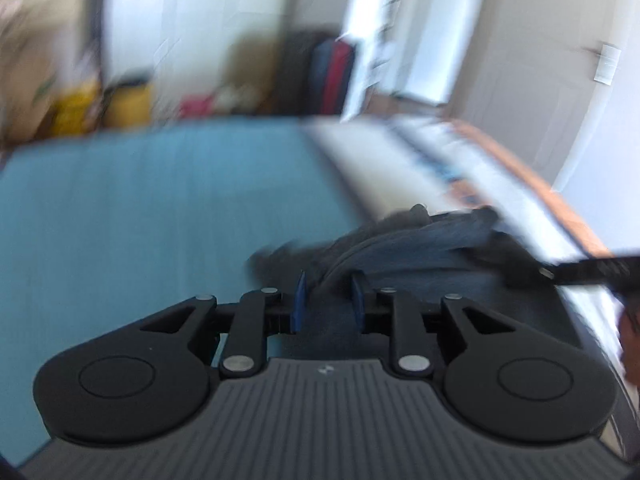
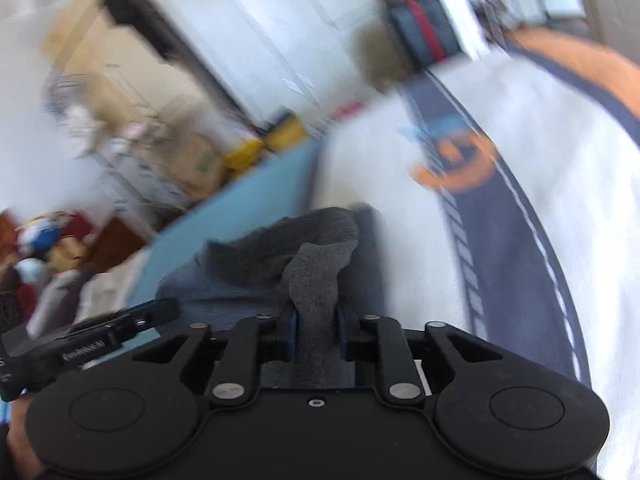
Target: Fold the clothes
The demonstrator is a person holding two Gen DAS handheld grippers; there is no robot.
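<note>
The soft, light dark-grey knit garment lies bunched on the teal bed cover beside a white patterned blanket. The right gripper is clenched on a limp fold; the left gripper, blurred, seems clamped on an edge. Edges or corners suit grasping best.

A dark grey knitted garment, soft and fuzzy, is bunched and crumpled rather than flat. In the right wrist view, a narrow gathered fold of it rises between the two blue-padded fingers, which press on it from both sides, and the rest spreads out crumpled just beyond the fingertips. In the left wrist view, the same garment looks bluish grey, with a fold running between those fingers. Both views are blurred.
</note>
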